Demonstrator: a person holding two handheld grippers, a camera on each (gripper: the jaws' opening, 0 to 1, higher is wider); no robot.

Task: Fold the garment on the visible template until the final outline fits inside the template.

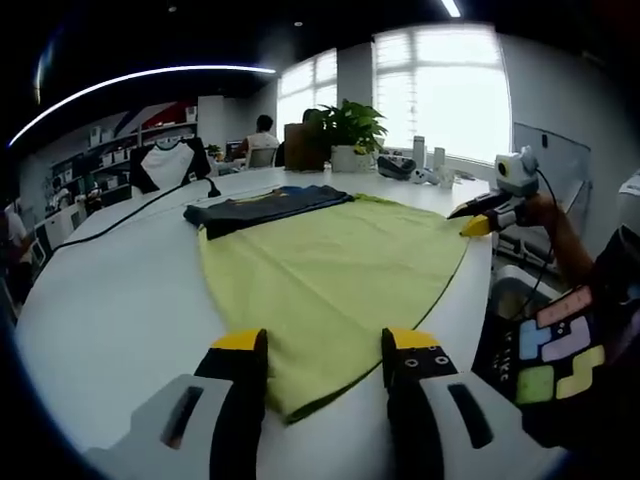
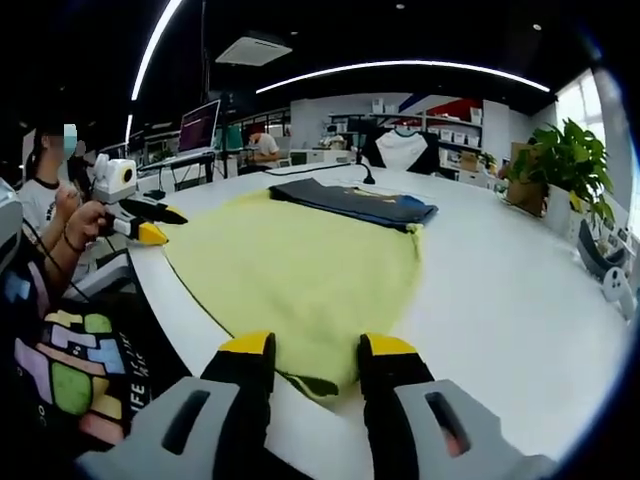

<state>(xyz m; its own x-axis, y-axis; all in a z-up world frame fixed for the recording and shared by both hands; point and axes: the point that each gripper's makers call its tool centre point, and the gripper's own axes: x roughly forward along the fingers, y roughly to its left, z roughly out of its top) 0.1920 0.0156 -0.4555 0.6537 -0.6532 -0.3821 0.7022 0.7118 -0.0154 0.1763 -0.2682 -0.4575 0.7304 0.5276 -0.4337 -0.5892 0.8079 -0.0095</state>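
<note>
Where the yellow-green garment [image 1: 335, 265] runs toward me, its near hem slips between and under my jaws, so I cannot make out in either view whether cloth is pinched or merely lying below them. My left gripper [image 1: 325, 345] hangs over one near corner with its jaws a moderate width apart; my right gripper [image 2: 310, 348] does the same at the other corner. Seen from the left gripper view, the right one [image 1: 478, 222] sits at the garment's far side edge; from the right gripper view, the left one [image 2: 150, 232] sits likewise. I cannot make out a template outline anywhere on the white surface [image 1: 120, 300]. At the far end, a dark folded garment [image 1: 265, 208] overlaps the yellow-green one, hiding that edge. A black cable [image 1: 130, 212] trails across the surface beyond it. Bare white surface lies open to one side of the cloth; on the other side the cloth reaches the surface's rim. A potted plant [image 1: 350, 130] stands well beyond.
</note>
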